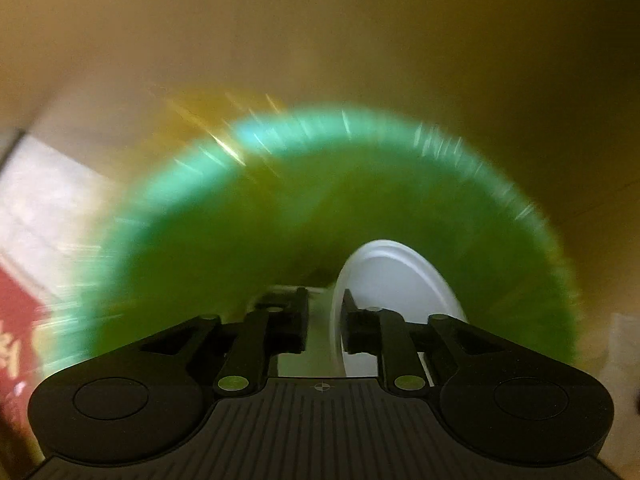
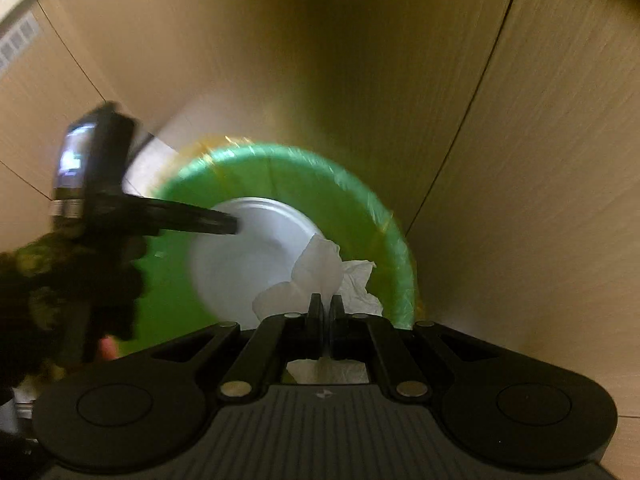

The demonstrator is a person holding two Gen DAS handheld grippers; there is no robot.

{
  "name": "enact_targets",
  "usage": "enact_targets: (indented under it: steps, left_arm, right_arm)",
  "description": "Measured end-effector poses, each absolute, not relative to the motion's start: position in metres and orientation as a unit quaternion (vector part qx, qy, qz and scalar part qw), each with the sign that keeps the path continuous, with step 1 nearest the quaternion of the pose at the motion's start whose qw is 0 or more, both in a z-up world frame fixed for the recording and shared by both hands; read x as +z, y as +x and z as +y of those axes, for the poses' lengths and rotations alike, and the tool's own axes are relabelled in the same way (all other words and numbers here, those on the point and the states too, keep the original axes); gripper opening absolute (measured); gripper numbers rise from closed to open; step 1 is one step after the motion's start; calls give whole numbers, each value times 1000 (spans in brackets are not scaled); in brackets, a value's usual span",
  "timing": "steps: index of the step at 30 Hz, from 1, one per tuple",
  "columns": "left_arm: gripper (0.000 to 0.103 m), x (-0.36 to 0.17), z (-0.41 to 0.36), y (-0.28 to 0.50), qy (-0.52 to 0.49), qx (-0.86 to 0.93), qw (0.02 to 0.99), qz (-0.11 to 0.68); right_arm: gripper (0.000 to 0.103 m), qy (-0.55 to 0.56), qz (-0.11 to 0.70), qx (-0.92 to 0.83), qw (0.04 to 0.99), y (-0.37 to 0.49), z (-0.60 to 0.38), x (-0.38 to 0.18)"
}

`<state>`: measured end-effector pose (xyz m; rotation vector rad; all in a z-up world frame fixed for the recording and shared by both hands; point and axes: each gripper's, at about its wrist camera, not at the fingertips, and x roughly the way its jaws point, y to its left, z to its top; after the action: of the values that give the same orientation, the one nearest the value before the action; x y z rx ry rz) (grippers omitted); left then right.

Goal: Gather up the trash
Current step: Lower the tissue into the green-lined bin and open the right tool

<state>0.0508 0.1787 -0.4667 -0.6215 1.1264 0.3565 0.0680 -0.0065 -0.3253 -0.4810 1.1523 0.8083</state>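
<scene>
A bin lined with a green bag lies below both grippers; it also fills the blurred left wrist view. My left gripper is shut on the rim of a white paper plate and holds it over the bin's mouth. In the right wrist view the left gripper reaches in from the left and holds the plate above the bag. My right gripper is shut on a crumpled white napkin, held over the bin in front of the plate.
Pale wood-look floor with dark seams surrounds the bin. A red and white object lies at the far left in the left wrist view. The person's dark sleeve is at the left.
</scene>
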Motion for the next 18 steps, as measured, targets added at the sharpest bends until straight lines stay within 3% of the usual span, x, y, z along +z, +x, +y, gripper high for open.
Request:
enact_targets:
  steps: [3,6,13,18]
  left_arm:
    - [20,-508,176,65,-262,155,769,561]
    - [21,-513,187,57,-264,165,766,563]
    - [21,-406,226,-2,-351,162,801,458]
    - [21,-356,242,-50,-353,193,815,418]
  right_arm:
    - [3,-216,536,364,730,67,2,-355]
    - [3,-216,550,362,721,69,13,-376]
    - [3,-171,567,357,722,88,56,-403]
    - [3,-192,619,336,683,100,110,-478]
